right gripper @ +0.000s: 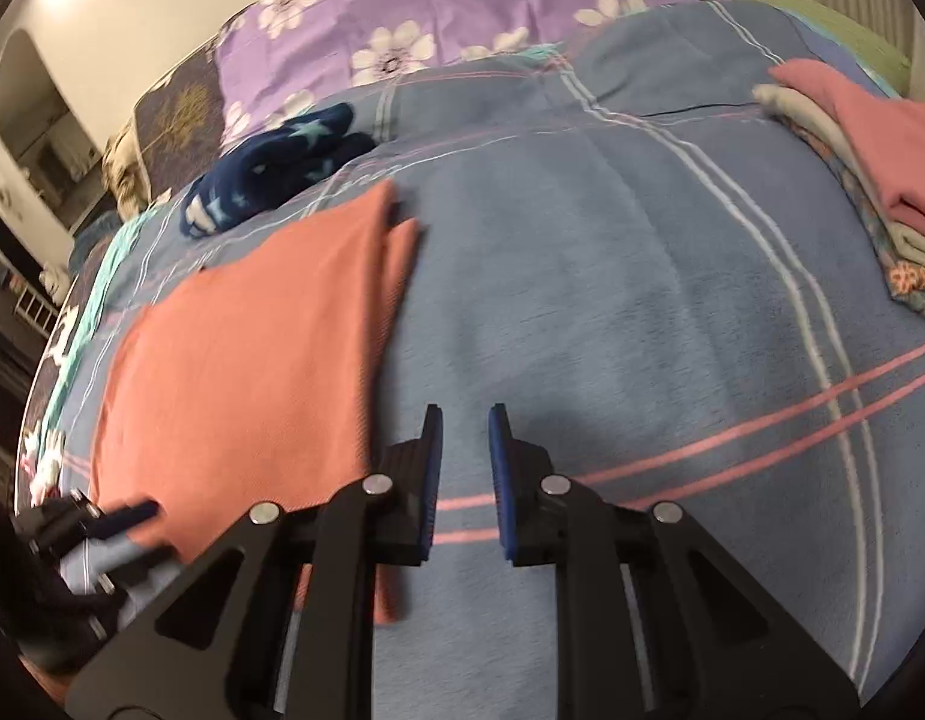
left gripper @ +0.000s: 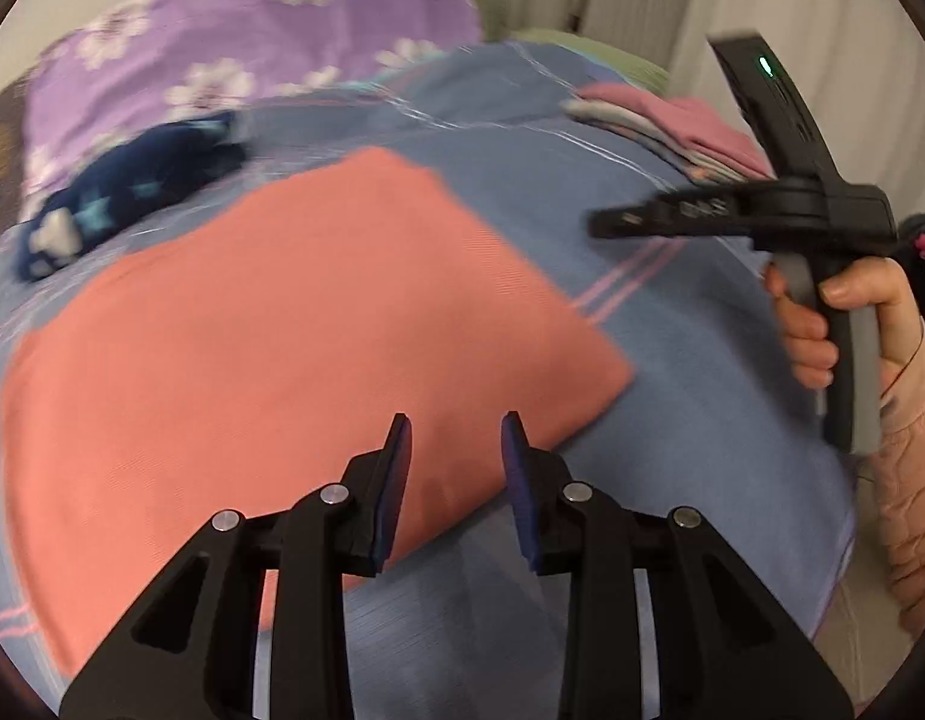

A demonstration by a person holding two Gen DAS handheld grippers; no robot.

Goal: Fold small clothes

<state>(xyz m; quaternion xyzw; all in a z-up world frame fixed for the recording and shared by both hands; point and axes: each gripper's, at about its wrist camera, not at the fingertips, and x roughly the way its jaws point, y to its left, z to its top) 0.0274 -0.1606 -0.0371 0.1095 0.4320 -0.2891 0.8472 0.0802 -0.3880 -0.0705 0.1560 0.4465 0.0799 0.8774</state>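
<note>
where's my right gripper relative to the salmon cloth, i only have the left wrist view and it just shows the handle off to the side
Observer: The right gripper is beside the salmon cloth, past its right edge, with only blue blanket between its fingertips.
Operator: is it open
Observer: Yes, the jaws stand apart and hold nothing.
Operator: how does the cloth's far right corner look from there
Observer: From the right wrist view, that corner shows two layered edges slightly offset, so the cloth is folded over there.
Operator: what's under the pink piece on the pile at right
Observer: The folded pile has a grey-beige piece under the pink one, and a floral print shows at the bottom.
</note>
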